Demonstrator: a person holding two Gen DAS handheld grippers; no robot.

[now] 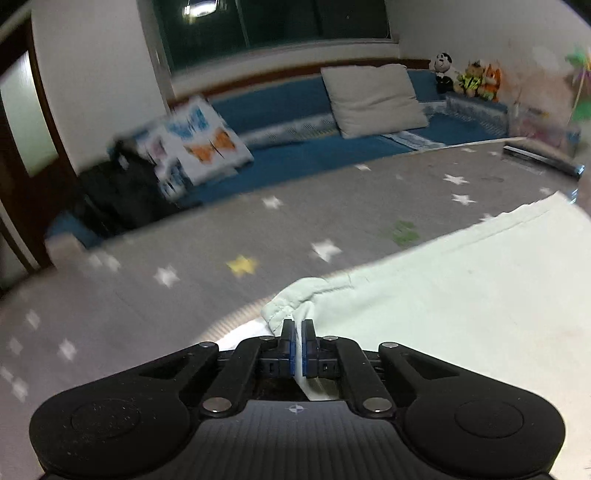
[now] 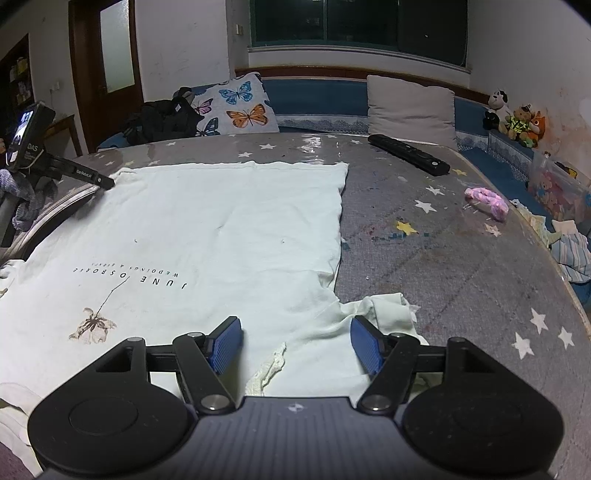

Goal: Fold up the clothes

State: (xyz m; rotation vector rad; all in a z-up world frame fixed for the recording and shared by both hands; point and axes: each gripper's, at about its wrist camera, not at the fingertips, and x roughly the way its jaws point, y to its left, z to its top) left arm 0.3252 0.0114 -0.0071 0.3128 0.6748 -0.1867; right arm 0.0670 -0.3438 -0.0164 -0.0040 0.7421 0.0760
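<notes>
The left tongs are clenched on a bunched hem or sleeve edge of the pale T-shirt, a ridge of cloth rising between the blue pads. The right tongs stand released, jaws wide apart, poised low over the shirt's near edge, where a crumpled sleeve spills past the right side of the shirt.

The shirt lies spread flat, print up, on the desk; its lettering reads upside down from the right wrist view, so the hem is at the far side. That fits a fold in hand: one edge is gripped while the other side waits for a grip. Whether this is an opening fold or a later one, the pictures do not settle. My judgement is that the next move calls for the right tongs to close on cloth near the sleeve, so both sides travel together and the fabric stays taut.

The desk wears a grey, star-patterned cover. Right of the shirt lie a black remote and a pink scrap. Beyond the shirt runs a blue bench with a butterfly cushion, a plain pillow, soft toys and a dark window.
</notes>
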